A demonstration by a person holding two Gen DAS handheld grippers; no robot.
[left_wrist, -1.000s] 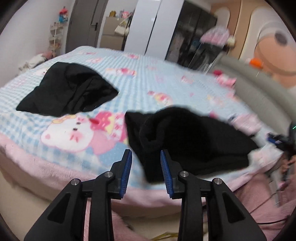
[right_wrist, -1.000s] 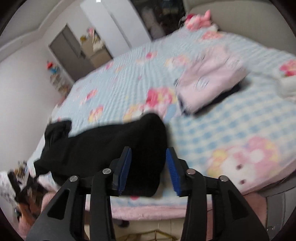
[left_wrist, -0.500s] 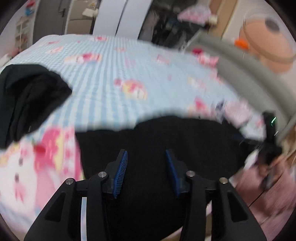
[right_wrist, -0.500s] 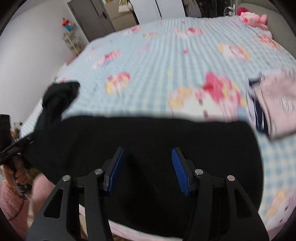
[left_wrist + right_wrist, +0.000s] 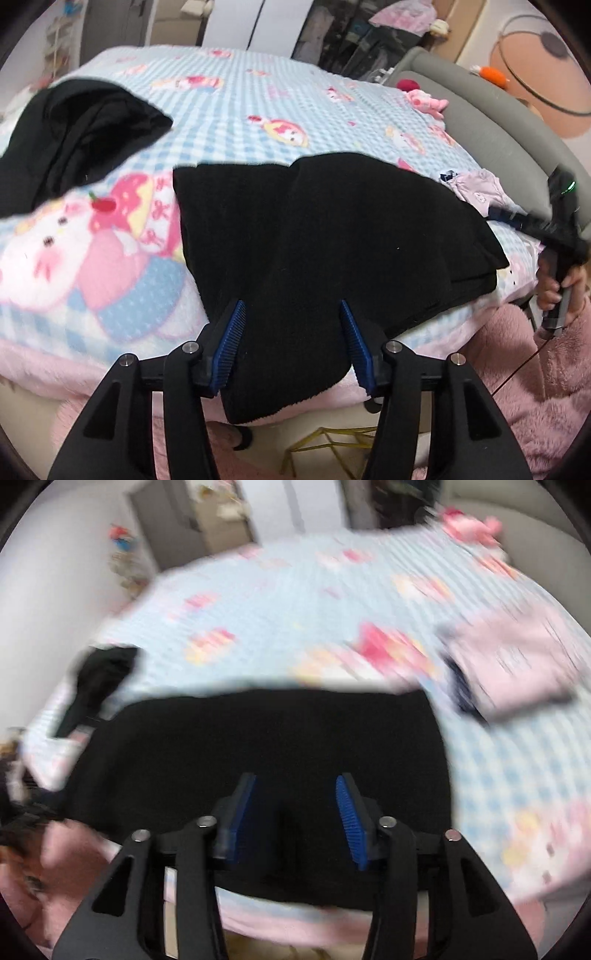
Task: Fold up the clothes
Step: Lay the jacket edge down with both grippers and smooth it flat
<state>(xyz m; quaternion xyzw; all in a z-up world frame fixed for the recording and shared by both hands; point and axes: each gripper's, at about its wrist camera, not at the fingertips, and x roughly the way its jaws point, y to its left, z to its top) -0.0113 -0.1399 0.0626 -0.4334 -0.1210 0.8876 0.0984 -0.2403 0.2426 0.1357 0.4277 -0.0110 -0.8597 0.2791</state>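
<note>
Over the bed's (image 5: 258, 96) near edge, both your claws, left (image 5: 291, 341) and right (image 5: 295, 821), have just been opening, nothing clamped, black garment (image 5: 332, 236) lying flat for folding.

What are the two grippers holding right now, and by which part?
Nothing: left gripper and right gripper have just been opening over the black garment.

Across the upper middle of the left wrist frame the blue checked cartoon blanket (image 5: 258, 107) lies bare, open for passage. A crumpled black garment (image 5: 77, 136) blocks the upper left, a folded pale pink garment (image 5: 480, 188) the right, and the flat black fleece garment (image 5: 332, 236) fills the centre
</note>
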